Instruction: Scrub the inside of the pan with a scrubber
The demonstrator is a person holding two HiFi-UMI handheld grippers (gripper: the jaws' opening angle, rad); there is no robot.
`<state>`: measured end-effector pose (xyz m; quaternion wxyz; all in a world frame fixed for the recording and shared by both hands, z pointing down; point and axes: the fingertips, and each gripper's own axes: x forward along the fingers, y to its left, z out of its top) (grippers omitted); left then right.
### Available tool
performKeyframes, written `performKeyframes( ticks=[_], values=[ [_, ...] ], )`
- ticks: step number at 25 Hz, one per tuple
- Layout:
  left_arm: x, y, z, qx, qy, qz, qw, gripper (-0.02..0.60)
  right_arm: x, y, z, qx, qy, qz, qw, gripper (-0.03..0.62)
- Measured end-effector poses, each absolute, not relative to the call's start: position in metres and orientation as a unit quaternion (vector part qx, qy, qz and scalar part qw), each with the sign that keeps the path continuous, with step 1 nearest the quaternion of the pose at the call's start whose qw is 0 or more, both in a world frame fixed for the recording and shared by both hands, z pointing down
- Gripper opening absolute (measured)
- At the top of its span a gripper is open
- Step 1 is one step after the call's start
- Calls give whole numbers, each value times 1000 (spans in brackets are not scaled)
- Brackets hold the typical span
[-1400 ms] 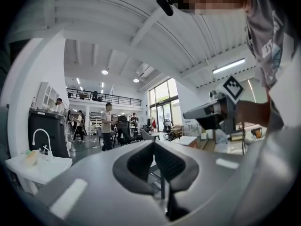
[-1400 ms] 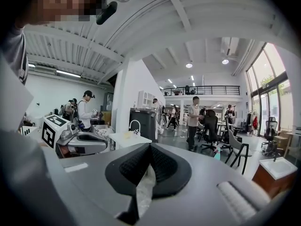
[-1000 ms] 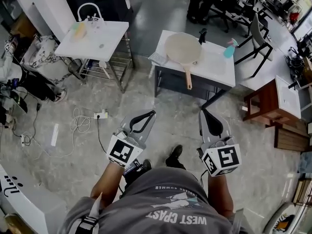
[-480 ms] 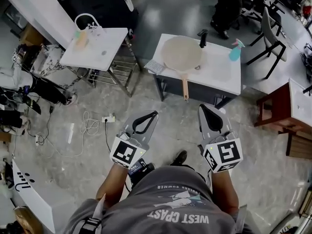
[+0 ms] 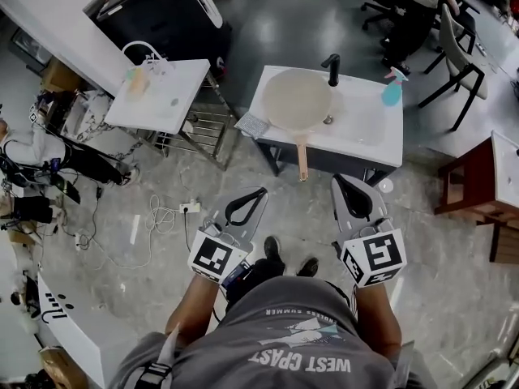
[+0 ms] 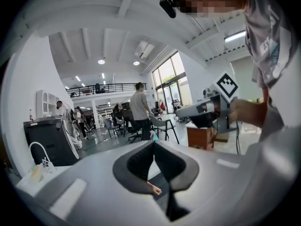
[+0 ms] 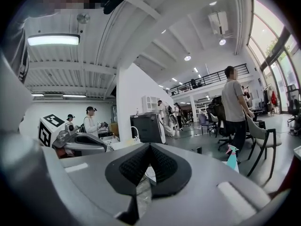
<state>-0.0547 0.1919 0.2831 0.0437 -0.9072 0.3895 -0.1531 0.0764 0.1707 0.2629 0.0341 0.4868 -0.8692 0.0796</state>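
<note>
Counter (image 5: 369,136) ahead holds the pan (image 5: 296,97) (scrubber (image 5: 253,125) beside); left gripper (image 5: 258,190) and right gripper (image 5: 337,179) pressed together, empty.

Open-plan lab-cum-office hall. Far: mezzanine railing (image 7: 207,81), tall windows (image 7: 277,55), office chairs (image 5: 464,51). Near: free-standing sink counter (image 5: 365,140) on polished concrete floor (image 5: 454,298). Left: loose cables (image 5: 150,217), power strip (image 5: 190,207).

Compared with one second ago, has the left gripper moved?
Yes. The left gripper has moved forward, nearer the white sink table; the floor gap to its front edge is smaller.
</note>
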Motion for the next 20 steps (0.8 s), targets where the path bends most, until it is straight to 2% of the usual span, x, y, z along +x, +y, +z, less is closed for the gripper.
performKeyframes(
  ticks=[5, 11, 20],
  values=[
    [-33, 151, 296, -921, 360, -147, 30, 2, 102, 143, 271, 519, -850, 84, 44, 2],
    [-14, 92, 297, -942, 306, -127, 49, 2, 114, 100, 266, 557, -824, 75, 66, 2],
    [-40, -15, 290, -955, 282, -86, 40, 2, 73, 11, 247, 571, -814, 53, 95, 2]
  ],
)
